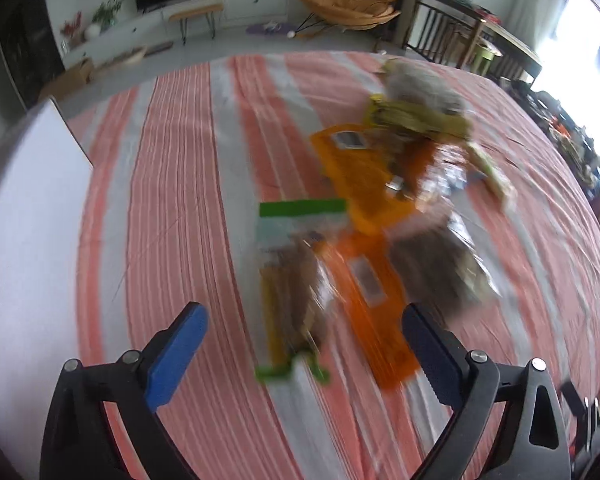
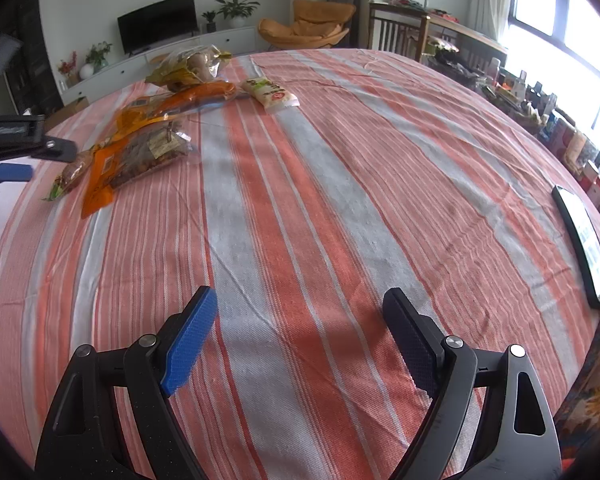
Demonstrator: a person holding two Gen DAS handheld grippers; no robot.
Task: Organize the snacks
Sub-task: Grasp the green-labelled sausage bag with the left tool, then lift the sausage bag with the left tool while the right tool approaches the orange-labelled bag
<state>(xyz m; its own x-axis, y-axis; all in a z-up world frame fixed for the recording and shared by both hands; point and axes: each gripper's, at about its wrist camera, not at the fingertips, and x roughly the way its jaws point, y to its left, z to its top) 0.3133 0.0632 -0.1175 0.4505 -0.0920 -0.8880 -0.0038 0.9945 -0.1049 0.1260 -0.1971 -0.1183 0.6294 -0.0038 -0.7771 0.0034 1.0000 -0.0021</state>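
On my striped cloth (image 2: 300,184), shiny snack bags (image 1: 364,200) look blurry in the left view. My left gripper (image 1: 304,344) hangs above them, jaws wide, and my right gripper (image 2: 300,332) is wide over bare cloth.

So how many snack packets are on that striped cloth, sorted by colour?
Orange packets: 2
Green-trimmed packet: 1
Yellow-trimmed bag: 1
White packet: 1
Clear bag of brown snacks: 1
Total: 6
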